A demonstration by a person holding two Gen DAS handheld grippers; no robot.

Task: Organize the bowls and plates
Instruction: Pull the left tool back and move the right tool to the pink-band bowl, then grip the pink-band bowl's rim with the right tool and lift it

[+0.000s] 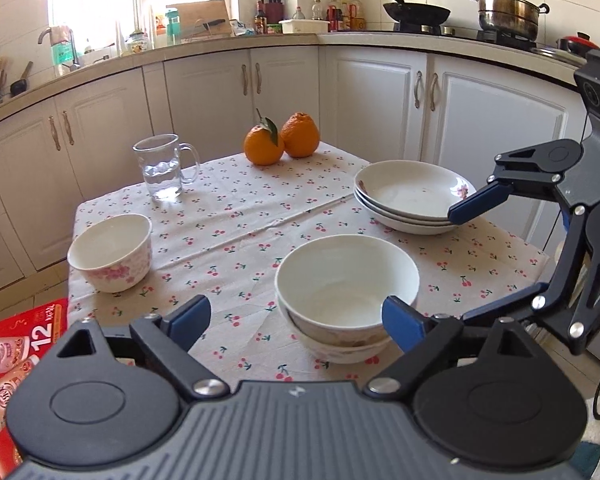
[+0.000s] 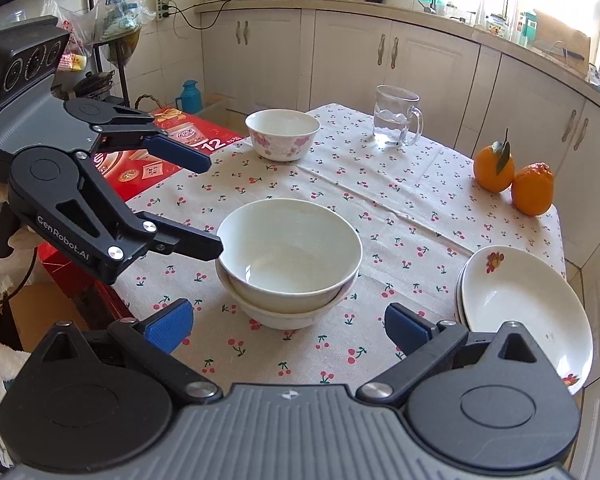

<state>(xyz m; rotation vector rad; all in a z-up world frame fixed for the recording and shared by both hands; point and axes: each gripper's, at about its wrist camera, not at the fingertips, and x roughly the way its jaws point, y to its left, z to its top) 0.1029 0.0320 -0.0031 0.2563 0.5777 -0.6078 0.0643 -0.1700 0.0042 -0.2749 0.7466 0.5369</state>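
Your left gripper [image 1: 296, 322] fingers spread wide, empty; right gripper [image 2: 288, 326] likewise; two nested bowls [image 1: 346, 296] sit mid-frame, upright.

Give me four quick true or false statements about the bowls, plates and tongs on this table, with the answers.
1. Two bowls sit nested near the table's middle. True.
2. The plates are spread out singly. False: they are stacked.
3. The left tongs are clamped on a bowl. False: they stand open, one finger tip beside the nested bowls' rim.
4. A lone floral bowl stands apart from the nested pair. True.
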